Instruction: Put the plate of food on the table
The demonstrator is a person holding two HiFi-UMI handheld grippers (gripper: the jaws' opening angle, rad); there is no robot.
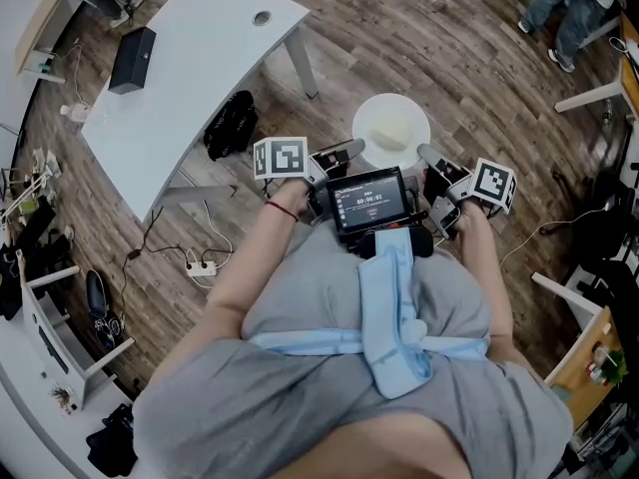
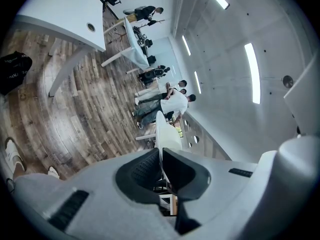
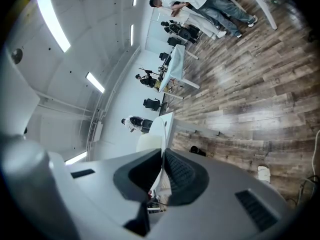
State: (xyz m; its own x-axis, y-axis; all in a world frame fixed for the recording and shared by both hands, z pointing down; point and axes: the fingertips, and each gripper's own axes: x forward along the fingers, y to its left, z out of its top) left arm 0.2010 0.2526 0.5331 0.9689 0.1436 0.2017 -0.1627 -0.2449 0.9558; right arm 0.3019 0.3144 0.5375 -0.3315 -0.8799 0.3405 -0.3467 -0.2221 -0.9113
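A white plate (image 1: 391,131) with a pale mound of food (image 1: 394,126) hangs above the wooden floor, straight ahead of me. My left gripper (image 1: 351,150) is shut on its left rim and my right gripper (image 1: 429,155) is shut on its right rim. In the left gripper view the plate (image 2: 165,131) shows edge-on, pinched between the dark pads of the left gripper (image 2: 161,151). The right gripper view shows the same: the thin plate (image 3: 161,131) is clamped in the right gripper (image 3: 163,154). The white table (image 1: 190,78) stands to the upper left, apart from the plate.
A black box (image 1: 132,58) lies on the table's left part. A black bag (image 1: 230,126) sits on the floor by the table leg, and a power strip (image 1: 200,265) with cables lies nearer me. People (image 1: 569,8) stand at the far right. A screen device (image 1: 369,200) hangs at my chest.
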